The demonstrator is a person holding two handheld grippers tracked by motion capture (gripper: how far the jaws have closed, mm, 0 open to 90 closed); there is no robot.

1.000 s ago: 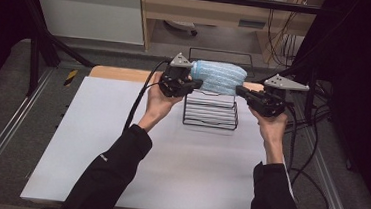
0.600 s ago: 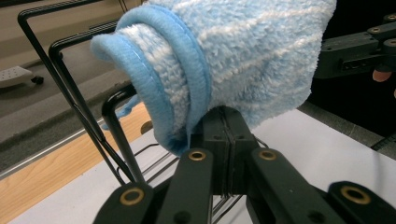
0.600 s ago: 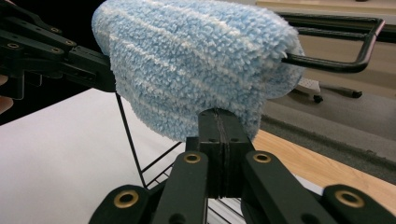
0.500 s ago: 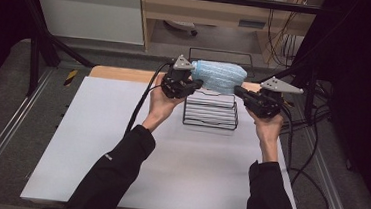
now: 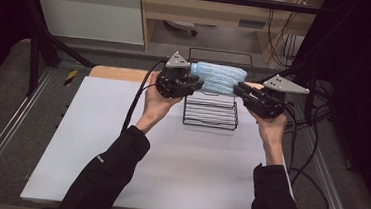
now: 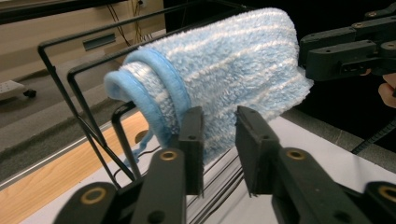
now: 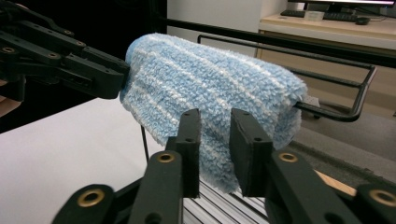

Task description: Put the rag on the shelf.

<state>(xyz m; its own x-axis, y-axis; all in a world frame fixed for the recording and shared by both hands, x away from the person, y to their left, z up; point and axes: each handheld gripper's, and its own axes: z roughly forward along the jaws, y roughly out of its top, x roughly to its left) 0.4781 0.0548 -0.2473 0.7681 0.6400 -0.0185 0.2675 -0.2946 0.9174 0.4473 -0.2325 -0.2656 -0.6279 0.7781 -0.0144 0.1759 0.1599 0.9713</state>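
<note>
I have the blue towel [image 5: 219,78] draped over the top bar of the black wire rack [image 5: 210,115] at the far side of the desk [image 5: 85,142]. My left gripper [image 5: 197,81] and right gripper [image 5: 238,90] sit at its two ends. Both sets of fingers have just been opening to a narrow gap, with the towel's edge between them but no longer pinched.

Towel [image 5: 219,78] draped over rack [image 5: 211,111], between left gripper [image 5: 197,81] and right gripper [image 5: 239,90].

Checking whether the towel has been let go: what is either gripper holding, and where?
Nothing. The blue towel hangs over the wire rack. Both grippers, left and right, have just been opening, fingers off its two ends.
</note>
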